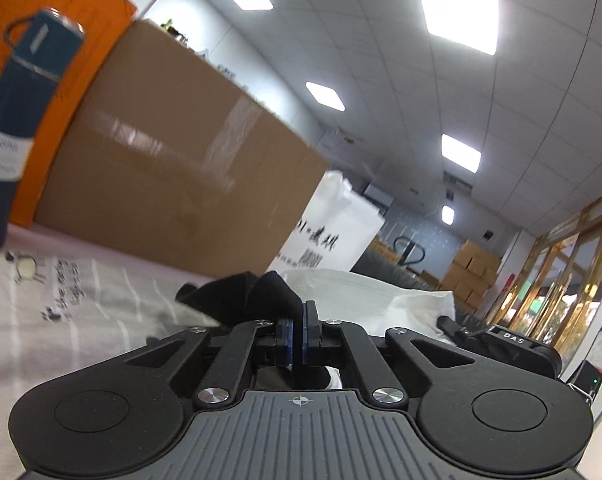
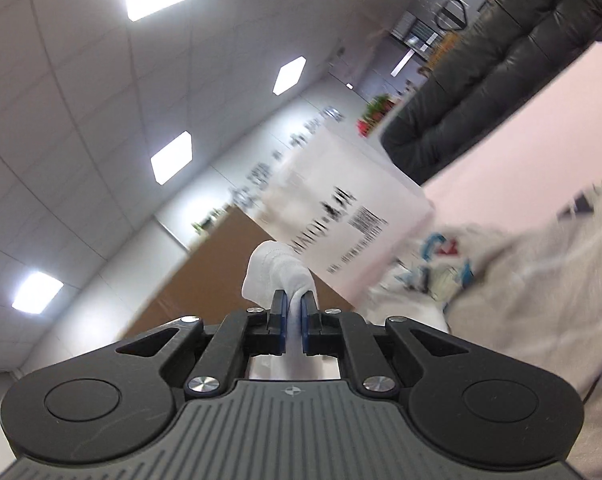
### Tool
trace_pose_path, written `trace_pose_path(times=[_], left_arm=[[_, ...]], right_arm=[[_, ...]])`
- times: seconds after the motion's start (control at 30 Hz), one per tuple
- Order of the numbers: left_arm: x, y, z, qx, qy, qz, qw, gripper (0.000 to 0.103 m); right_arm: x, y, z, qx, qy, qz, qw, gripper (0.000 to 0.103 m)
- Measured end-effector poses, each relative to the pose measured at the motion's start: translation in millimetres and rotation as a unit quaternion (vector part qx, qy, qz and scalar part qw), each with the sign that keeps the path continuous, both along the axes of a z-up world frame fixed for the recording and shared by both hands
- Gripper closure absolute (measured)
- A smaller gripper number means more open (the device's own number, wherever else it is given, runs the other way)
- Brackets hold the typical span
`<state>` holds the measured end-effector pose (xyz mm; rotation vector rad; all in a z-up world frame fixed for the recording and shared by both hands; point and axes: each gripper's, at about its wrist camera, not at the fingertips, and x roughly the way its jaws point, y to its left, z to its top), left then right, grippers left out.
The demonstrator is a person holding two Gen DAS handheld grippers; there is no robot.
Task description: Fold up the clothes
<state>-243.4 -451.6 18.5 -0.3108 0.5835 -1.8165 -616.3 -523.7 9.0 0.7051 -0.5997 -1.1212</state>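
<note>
Left wrist: claw (image 1: pixel 297 332) pinches black cloth (image 1: pixel 253 296) beside cardboard box (image 1: pixel 173 168).

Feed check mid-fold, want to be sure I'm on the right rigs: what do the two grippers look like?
Both look alike. The left gripper and right gripper have black linkage arms with silver pivot screws, blue-padded fingers, two round black discs flanking a ribbed grey plate, and a small crosshair mark. No cables or sleeves show.

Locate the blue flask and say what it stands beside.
In the left wrist view, the blue flask stands at the far left on the printed cloth, in front of the orange board and left of the cardboard box.
</note>
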Motion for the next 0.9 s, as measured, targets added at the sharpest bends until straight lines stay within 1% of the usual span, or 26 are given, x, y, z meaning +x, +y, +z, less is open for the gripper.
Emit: trace_pose_path(times=[0.07,0.17,0.27,0.37,0.47,0.57,0.67,0.73,0.77,0.83,0.9], left_arm=[[9,15,13,-0.019,0.002,0.003,0.9998,0.101],[26,44,29,-0.043,-0.001,0.016,0.9989,0.101],[50,77,43,-0.062,0.004,0.038,0.9974,0.101],[81,118,55,-0.081,0.015,0.078,0.9935,0.101],[113,164,68,-0.105,0.01,0.138,0.9848,0.101],[139,204,81,-0.121,-0.007,0.199,0.9726,0.101],[155,255,87,-0.133,-0.046,0.245,0.9592,0.101],[159,286,83,-0.127,-0.073,0.259,0.9547,0.101],[160,299,77,-0.116,-0.084,0.262,0.9543,0.101],[160,326,61,-0.086,-0.103,0.263,0.9555,0.1],[160,352,39,-0.041,-0.106,0.26,0.9587,0.1]], right_arm=[[-3,14,19,-0.024,-0.001,-0.003,1.0,0.097],[-4,36,44,-0.054,0.009,-0.009,0.998,0.097],[-6,51,60,-0.059,-0.006,-0.002,0.998,0.097],[-4,62,69,-0.054,-0.031,0.01,0.998,0.097],[7,69,72,-0.043,-0.046,0.034,0.997,0.097],[31,73,73,-0.035,-0.054,0.074,0.995,0.097],[60,86,71,-0.036,-0.057,0.119,0.991,0.097],[77,101,66,-0.043,-0.056,0.15,0.986,0.097],[84,111,63,-0.047,-0.05,0.162,0.984,0.097],[92,128,53,-0.049,-0.033,0.181,0.982,0.097],[96,147,39,-0.04,-0.01,0.196,0.98,0.097]])
